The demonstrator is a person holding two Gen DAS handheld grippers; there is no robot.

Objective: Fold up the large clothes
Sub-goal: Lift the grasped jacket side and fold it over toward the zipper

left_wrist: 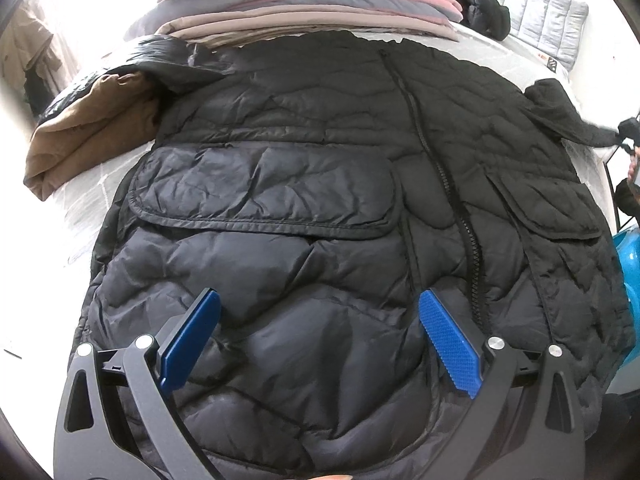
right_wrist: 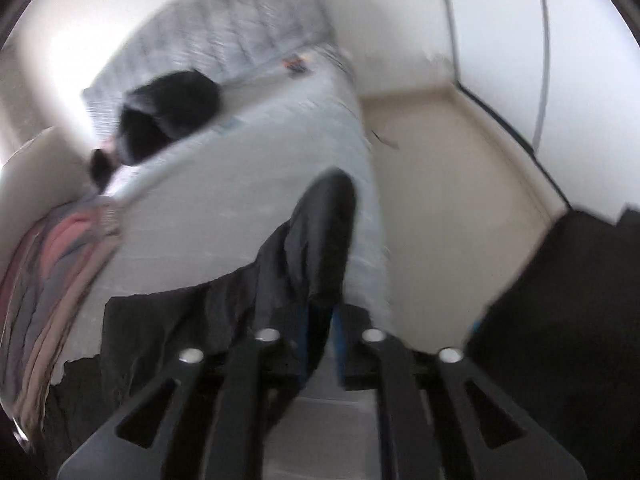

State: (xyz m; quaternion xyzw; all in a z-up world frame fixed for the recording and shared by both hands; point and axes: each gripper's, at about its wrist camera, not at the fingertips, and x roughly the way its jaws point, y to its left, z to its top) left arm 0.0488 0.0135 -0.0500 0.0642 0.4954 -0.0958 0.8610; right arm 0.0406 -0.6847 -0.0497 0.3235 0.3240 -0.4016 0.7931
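A black quilted jacket (left_wrist: 320, 184) lies spread front-up on the white bed, zipper running down its middle. My left gripper (left_wrist: 320, 316) is open, its blue fingers (left_wrist: 192, 336) resting over the jacket's lower hem. In the blurred right wrist view my right gripper (right_wrist: 318, 320) is shut on the jacket's black sleeve (right_wrist: 320, 240), which sticks up between the fingers above the mattress edge. The right gripper also shows in the left wrist view (left_wrist: 626, 132), pulling the sleeve (left_wrist: 560, 108) out to the right.
A tall stack of folded clothes (left_wrist: 304, 4) stands behind the jacket, also in the right wrist view (right_wrist: 48, 264). A tan garment (left_wrist: 92, 128) lies at left. Another black garment (right_wrist: 168, 112) sits by the grey headboard (right_wrist: 236, 28). Beige floor (right_wrist: 452, 168) lies beside the bed.
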